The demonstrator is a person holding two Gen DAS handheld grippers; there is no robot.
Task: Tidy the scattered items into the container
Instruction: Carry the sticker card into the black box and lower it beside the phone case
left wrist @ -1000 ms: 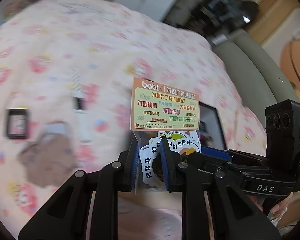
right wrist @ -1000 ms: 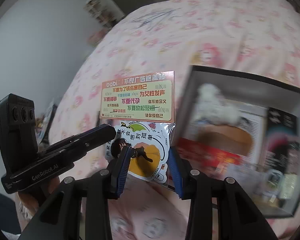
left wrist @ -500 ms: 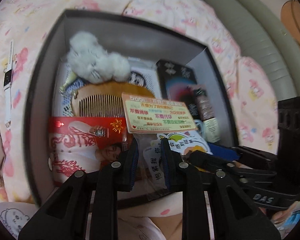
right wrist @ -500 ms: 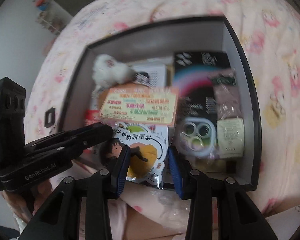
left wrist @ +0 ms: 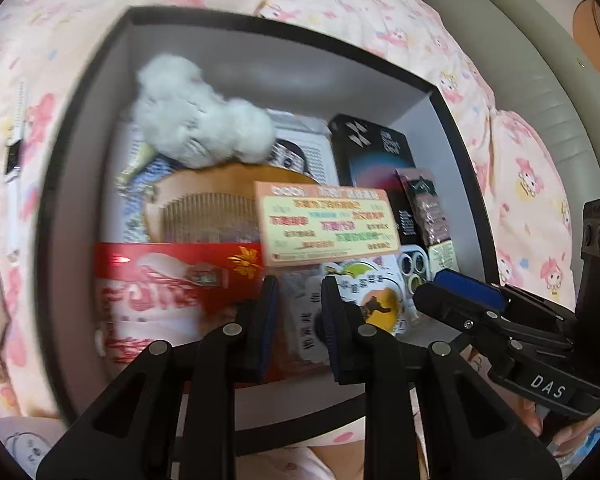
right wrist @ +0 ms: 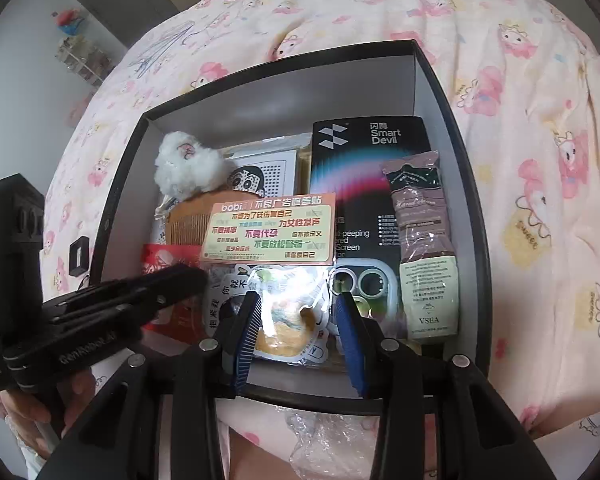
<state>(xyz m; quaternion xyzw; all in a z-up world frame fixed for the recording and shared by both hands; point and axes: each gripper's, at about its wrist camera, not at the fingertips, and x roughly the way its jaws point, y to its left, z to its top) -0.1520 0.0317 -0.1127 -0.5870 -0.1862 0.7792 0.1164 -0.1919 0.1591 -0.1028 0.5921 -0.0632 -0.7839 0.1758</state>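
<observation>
Both grippers had swung from above the pink cartoon-print bedspread (right wrist: 520,100) to over the open black cardboard box with grey inner walls (right wrist: 284,92), carrying the clear plastic sticker packet with the orange header card (right wrist: 268,232) between them; half a second earlier they were already there, and little had changed since.

Seen from the left wrist, the left gripper (left wrist: 298,312) stood with its blue-padded fingers (left wrist: 270,320) close together, and the packet's lower edge (left wrist: 304,320) sat in the narrow gap between them; the pads appeared to pinch it. Its header card (left wrist: 324,224) rose toward twelve o'clock of those fingers.

Seen from the right wrist, the right gripper (right wrist: 296,320) had its fingers (right wrist: 248,328) wider apart, with the packet's printed sticker part (right wrist: 288,316) between them; whether the pads pressed on the film I could not tell. The left gripper (right wrist: 188,276) reached in from nine o'clock onto the packet's left edge.

The packet hung just over the box's near half. Beneath it, at eleven o'clock, lay a fluffy white plush toy (right wrist: 188,168) and a brown wooden comb (right wrist: 184,224); a red printed packet (left wrist: 172,280) lay at nine o'clock; a black screen-protector box (right wrist: 364,160) and a brown sachet (right wrist: 420,208) lay at one o'clock.
</observation>
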